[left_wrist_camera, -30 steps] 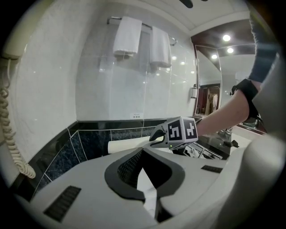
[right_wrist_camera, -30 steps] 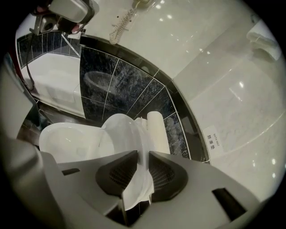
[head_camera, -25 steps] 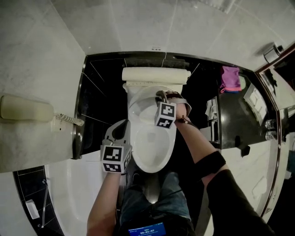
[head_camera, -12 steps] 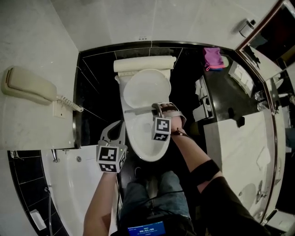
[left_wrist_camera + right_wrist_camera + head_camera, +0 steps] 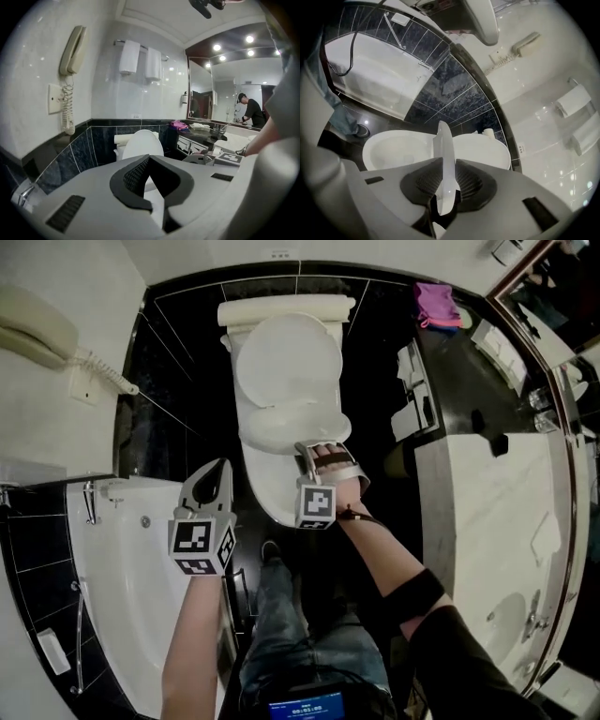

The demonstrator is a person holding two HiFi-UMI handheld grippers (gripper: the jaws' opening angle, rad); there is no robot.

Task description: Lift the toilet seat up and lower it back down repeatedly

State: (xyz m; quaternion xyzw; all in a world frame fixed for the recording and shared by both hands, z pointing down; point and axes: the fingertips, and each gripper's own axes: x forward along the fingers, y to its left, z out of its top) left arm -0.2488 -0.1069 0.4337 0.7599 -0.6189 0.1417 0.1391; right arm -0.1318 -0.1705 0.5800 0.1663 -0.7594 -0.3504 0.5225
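Your right gripper (image 5: 316, 452) has come back toward you, from up near the tank (image 5: 286, 307) to over the bowl (image 5: 267, 498), bringing the seat (image 5: 277, 430) down with it. Your left gripper (image 5: 214, 474) has drifted back too, off to the side. From your head view the toilet lies at 12 o'clock. Its lid (image 5: 286, 357) leans on the tank, and the long axis of bowl and seat runs 12 to 6, with the hinge at the 12 end. In the right gripper view the seat (image 5: 443, 159) stands edge-on, partway through its swing, with the bowl at 9 o'clock of it and the lid at 3. Your right fingers (image 5: 425, 185) clasp its front rim, one pad on each face, though the jaws have just been easing wider with the rim between them. Your left gripper is clenched on nothing at 8 o'clock of the bowl, by the tub (image 5: 155, 521), so only your right hand is on the seat. I judge the coming move to be an arc about that hinge, down toward 6, so let your wrist follow the rim.
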